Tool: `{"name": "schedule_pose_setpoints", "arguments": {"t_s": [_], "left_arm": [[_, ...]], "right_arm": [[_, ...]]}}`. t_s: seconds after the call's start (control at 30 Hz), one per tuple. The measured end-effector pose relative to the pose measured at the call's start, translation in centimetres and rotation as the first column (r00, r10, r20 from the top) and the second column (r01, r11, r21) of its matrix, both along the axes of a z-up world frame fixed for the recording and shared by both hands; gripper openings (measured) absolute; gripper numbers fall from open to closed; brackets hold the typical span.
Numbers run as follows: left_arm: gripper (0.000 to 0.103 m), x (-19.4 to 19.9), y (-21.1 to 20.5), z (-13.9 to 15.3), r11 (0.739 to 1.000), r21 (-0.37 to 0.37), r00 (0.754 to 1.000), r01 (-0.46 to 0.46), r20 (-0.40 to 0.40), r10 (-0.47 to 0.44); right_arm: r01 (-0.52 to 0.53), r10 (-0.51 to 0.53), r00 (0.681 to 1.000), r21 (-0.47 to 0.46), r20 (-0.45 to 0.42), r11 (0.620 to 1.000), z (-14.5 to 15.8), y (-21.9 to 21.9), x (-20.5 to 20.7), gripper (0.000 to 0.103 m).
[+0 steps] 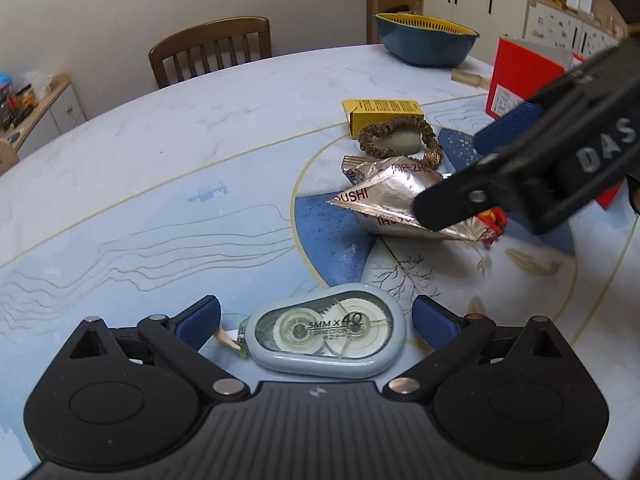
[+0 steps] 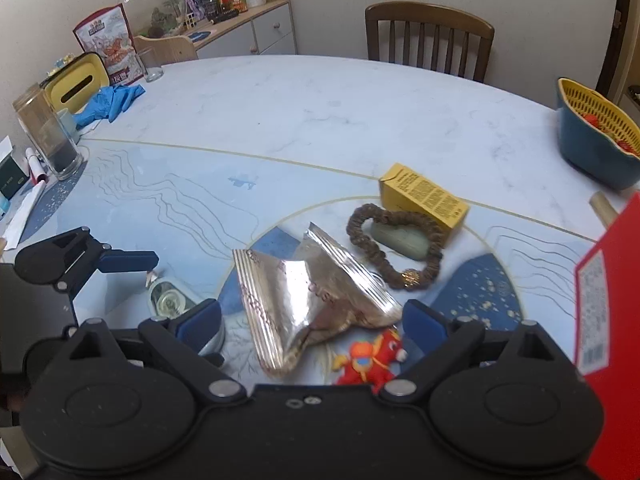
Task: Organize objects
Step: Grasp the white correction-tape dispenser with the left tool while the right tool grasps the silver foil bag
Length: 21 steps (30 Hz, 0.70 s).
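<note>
A pale marbled round table [image 1: 160,152] stands by a wooden chair [image 1: 212,50]; the left gripper [image 1: 316,320] spreads around the correction tape [image 1: 326,330], the right gripper [image 2: 312,320] wide over a foil packet [image 2: 304,292]

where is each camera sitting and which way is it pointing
Left wrist view: sits on the left gripper, looking forward over the correction tape between its open fingers; the right gripper crosses in from the right.
Right wrist view: sits on the right gripper, open over the foil packet; the left gripper shows at left.
Shared: packet, correction tape, yellow box, blue basket, wooden chair.
</note>
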<state>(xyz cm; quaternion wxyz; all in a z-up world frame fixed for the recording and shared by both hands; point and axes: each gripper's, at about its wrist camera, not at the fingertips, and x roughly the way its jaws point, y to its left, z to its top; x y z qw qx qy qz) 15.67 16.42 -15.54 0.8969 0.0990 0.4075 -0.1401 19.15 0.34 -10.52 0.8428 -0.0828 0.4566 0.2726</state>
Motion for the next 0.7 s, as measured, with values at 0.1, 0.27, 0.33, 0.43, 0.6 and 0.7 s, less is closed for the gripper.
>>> {"name": "schedule_pose_setpoints", "arguments": {"t_s": [0.1,0.27,0.33,0.43,0.6,0.7], "left_arm": [[0.102,0.0,0.5,-0.4,1.000,-0.013,1.000,-0.008,-0.007,0.007],[0.102,0.1,0.3,-0.4,1.000,-0.012,1.000,0.002,-0.004,-0.002],[0.102,0.3,0.3,-0.5,1.000,-0.016,1.000,-0.001,-0.009,0.001],[0.102,0.4,0.4,-0.5,1.000,-0.020,1.000,-0.006,-0.012,0.005],[0.101,0.3,0.2,-0.3,1.000,0.002,1.000,-0.017,0.007,0.017],[0.101,0.4,-0.4,-0.4,1.000,0.006,1.000,0.028,0.008,-0.028]], "right_arm": [[-0.008,0.008,1.000,-0.013,-0.009,1.000,-0.6,0.8,0.4,0.097],[-0.007,0.006,1.000,-0.033,-0.016,0.999,-1.4,1.6,0.8,0.095],[-0.003,0.002,1.000,-0.038,-0.019,0.999,-1.6,1.8,1.0,0.094],[-0.001,0.000,1.000,-0.048,-0.024,0.999,-1.9,2.0,1.3,0.092],[0.000,-0.001,1.000,-0.058,-0.024,0.998,-2.2,2.1,1.5,0.091],[0.001,-0.002,1.000,-0.063,-0.022,0.998,-2.3,2.2,1.5,0.092]]}}
